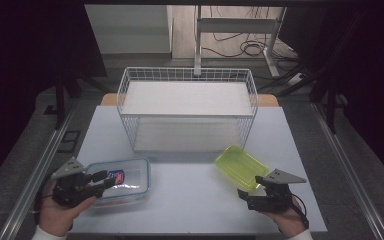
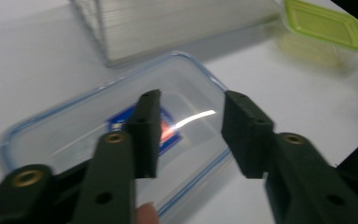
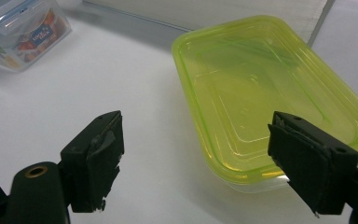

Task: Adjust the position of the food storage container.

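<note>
The clear box (image 1: 122, 180) with a blue-rimmed lid lies flat on the tabletop (image 1: 190, 200) at its front left, just in front of the left corner of the wire basket (image 1: 187, 107). The left claw (image 1: 102, 180) is open and sits over the left part of this box; in the left gripper view, the left claw (image 2: 191, 135) has its jaws spread above the lid, with the box's blue and red label (image 2: 165, 128) partly behind one jaw, and the box (image 2: 74, 126) extends beyond the jaws toward the basket. Whether the jaws touch the lid cannot be told. The green box (image 1: 241, 167) with a yellow-green lid lies at the front right of the tabletop, turned at an angle, near the right corner of the basket and well apart from the clear box. The right claw (image 1: 241, 194) is open and sits just beside the near end of the green box. In the right gripper view, the right claw (image 3: 196, 158) has its jaws wide apart, with the near corner of the green box (image 3: 261, 93) lying between them and one jaw in front of the box's near edge. Both boxes rest closed on the tabletop.
</note>
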`<state>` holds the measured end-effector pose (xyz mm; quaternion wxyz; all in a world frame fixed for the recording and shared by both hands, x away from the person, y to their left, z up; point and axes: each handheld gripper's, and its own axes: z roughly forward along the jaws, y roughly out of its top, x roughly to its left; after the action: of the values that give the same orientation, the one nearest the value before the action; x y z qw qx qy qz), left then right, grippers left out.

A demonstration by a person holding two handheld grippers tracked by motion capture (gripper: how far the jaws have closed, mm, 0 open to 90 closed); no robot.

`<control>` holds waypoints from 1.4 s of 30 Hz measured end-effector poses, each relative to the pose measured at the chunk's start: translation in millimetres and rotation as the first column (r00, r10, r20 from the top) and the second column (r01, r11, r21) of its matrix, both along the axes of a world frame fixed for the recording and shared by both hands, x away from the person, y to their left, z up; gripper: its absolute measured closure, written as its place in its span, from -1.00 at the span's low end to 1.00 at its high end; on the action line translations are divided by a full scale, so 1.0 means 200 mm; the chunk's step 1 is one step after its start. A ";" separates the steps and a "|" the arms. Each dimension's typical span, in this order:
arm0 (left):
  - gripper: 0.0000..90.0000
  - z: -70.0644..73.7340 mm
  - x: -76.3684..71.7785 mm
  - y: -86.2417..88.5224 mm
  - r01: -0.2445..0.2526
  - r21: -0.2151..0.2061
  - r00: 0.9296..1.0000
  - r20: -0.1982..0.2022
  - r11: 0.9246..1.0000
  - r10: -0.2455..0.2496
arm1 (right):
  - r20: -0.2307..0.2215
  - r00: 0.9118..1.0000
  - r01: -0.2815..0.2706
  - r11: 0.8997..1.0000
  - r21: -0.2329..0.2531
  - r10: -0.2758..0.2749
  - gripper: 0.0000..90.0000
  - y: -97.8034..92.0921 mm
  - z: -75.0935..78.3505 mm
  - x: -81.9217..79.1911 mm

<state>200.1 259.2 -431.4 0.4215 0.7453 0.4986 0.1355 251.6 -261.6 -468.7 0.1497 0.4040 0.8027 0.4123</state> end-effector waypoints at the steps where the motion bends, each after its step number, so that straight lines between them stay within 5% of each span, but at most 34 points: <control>1: 0.49 0.00 0.00 0.06 -0.026 -0.002 1.000 -0.013 1.000 0.026 | -0.002 1.000 0.000 1.000 0.000 0.000 -0.60 0.00 0.00 0.00; 7: 0.99 -0.03 0.01 0.27 -0.131 0.004 0.989 -0.070 0.991 0.131 | 0.006 1.000 0.016 1.000 -0.019 -0.016 -0.60 0.00 0.00 -0.01; 16: 1.00 -0.18 0.00 0.49 -0.224 0.039 0.963 -0.142 0.974 0.227 | 0.000 1.000 0.019 1.000 -0.017 -0.019 -0.60 0.01 0.00 -0.01; 23: 1.00 -0.33 0.07 0.55 -0.246 0.059 0.941 -0.226 0.968 0.253 | 0.001 1.000 0.019 0.999 -0.026 -0.019 -0.60 0.02 0.00 -0.01; 37: 1.00 -0.38 0.20 0.46 -0.198 0.067 0.944 -0.255 0.978 0.208 | 0.007 1.000 0.023 0.999 -0.037 -0.023 -0.60 0.01 0.00 -0.02; 42: 1.00 -0.38 0.22 0.46 -0.204 0.073 0.942 -0.256 0.976 0.216 | 0.009 1.000 0.025 0.999 -0.036 -0.025 -0.60 0.00 0.01 -0.02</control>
<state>245.0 350.9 -506.7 0.3178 0.7088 0.6231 0.0913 247.6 -261.0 -467.6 0.1657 0.4094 0.8043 0.3975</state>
